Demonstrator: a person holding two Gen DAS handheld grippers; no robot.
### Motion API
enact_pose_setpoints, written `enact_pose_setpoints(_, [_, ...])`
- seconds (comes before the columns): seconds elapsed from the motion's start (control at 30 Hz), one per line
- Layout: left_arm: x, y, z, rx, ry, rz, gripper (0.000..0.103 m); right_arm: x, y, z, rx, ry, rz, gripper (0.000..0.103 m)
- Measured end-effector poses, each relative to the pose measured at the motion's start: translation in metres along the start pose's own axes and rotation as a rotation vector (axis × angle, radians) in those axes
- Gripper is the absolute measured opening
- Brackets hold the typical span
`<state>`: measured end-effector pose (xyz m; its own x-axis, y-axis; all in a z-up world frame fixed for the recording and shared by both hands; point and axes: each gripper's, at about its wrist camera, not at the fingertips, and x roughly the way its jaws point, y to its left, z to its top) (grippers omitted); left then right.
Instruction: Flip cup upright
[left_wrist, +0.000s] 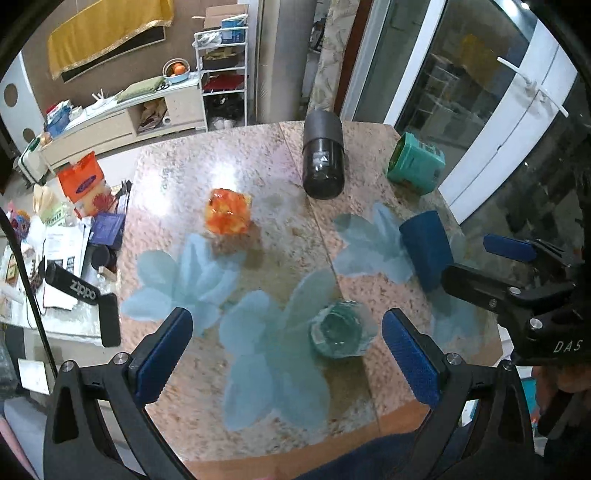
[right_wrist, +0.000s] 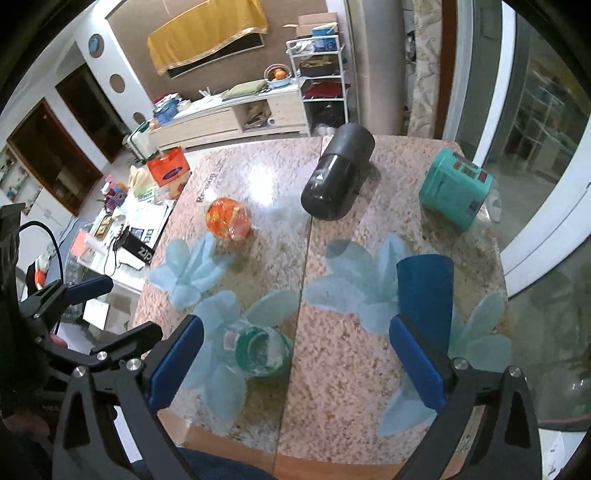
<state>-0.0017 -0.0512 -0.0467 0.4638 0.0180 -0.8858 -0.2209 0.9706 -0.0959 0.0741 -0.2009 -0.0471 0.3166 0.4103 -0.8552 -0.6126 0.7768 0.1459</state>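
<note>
Several cups lie on their sides on the granite-pattern table (left_wrist: 258, 162): a clear teal glass (left_wrist: 341, 334) near the front, an orange glass (left_wrist: 227, 216), a big black cup (left_wrist: 322, 155), a green cup (left_wrist: 415, 162) and a dark blue cup (left_wrist: 426, 251). My left gripper (left_wrist: 286, 356) is open, above the table, with the teal glass between its fingers' line and the right pad (left_wrist: 410, 365). My right gripper (right_wrist: 295, 365) is open, its right pad (right_wrist: 417, 365) just in front of the blue cup (right_wrist: 426, 291). The teal glass (right_wrist: 262, 350) lies by its left pad.
A low side table (left_wrist: 55, 258) with papers, boxes and a black Zippo case stands left. A glass door (left_wrist: 480, 92) is at the right. A shelf unit (right_wrist: 321, 74) and cabinet stand behind. The table's wooden front edge (right_wrist: 332, 454) is close to me.
</note>
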Motion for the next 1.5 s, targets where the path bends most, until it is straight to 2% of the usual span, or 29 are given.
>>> enact_pose_setpoints(0.3, [-0.019, 0.023, 0.011, 0.065, -0.017, 0.005, 0.103, -0.013, 0.025, -0.004, 0.061, -0.026, -0.104, 0.101])
enact_pose_setpoints(0.4, [-0.027, 0.027, 0.012, 0.074, -0.025, -0.026, 0.103, -0.015, 0.033, -0.01, 0.081, -0.03, -0.119, 0.101])
enact_pose_setpoints(1.0, [-0.043, 0.028, 0.016, 0.093, -0.063, 0.005, 0.103, -0.016, 0.039, -0.014, 0.104, -0.063, -0.127, 0.101])
enact_pose_setpoints(1.5, [-0.044, 0.028, 0.01, 0.079, -0.059, 0.015, 0.103, -0.021, 0.041, -0.021, 0.11, -0.064, -0.119, 0.101])
